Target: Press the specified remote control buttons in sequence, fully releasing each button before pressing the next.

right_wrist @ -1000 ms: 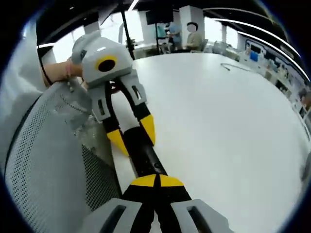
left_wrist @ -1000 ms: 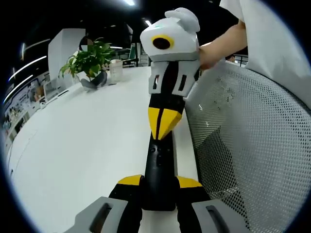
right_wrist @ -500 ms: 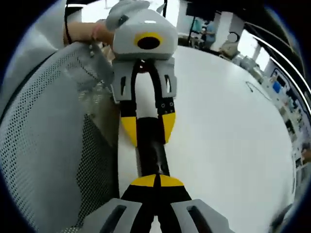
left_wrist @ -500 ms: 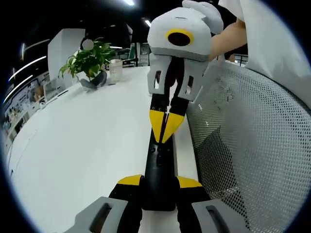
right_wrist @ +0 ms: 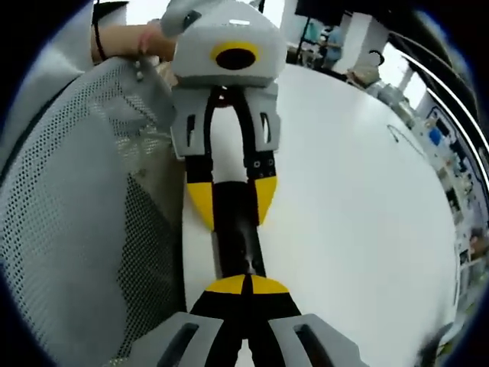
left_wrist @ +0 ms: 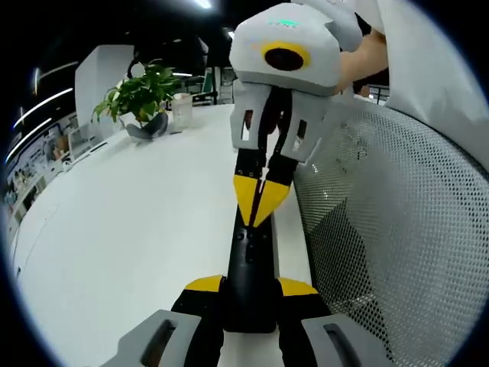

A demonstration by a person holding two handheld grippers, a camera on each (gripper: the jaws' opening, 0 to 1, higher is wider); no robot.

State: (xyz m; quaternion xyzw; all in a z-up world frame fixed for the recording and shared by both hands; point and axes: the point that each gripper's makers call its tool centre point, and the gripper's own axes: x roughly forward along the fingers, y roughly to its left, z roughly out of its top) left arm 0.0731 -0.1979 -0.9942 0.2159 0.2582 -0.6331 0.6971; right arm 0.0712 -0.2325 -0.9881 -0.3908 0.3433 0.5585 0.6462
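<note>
While your left gripper (left_wrist: pixel 246 294) pinches the near end of the black remote control (left_wrist: pixel 250 267) between its yellow jaws, the remote's long axis runs straight away from you along the gripper's own line, lying over the edge of the white bench (left_wrist: pixel 137 229) beside the mesh chair back (left_wrist: pixel 390 229). Your right gripper (left_wrist: pixel 260 205) comes at it from the opposite end, its jaws pressed together into a single yellow point set on, or just above, the button face at the remote's far half; contact itself is too fine to tell. From the right gripper view the same line holds: the closed tips of the right gripper (right_wrist: pixel 246 284) sit over the remote control (right_wrist: pixel 237 237), with the left gripper (right_wrist: pixel 231 200) straddling it beyond. The right is plainly your pressing hand. Any next button lies along that same axis, so the move looks like lifting clear, then sliding lengthwise, not sideways.
</note>
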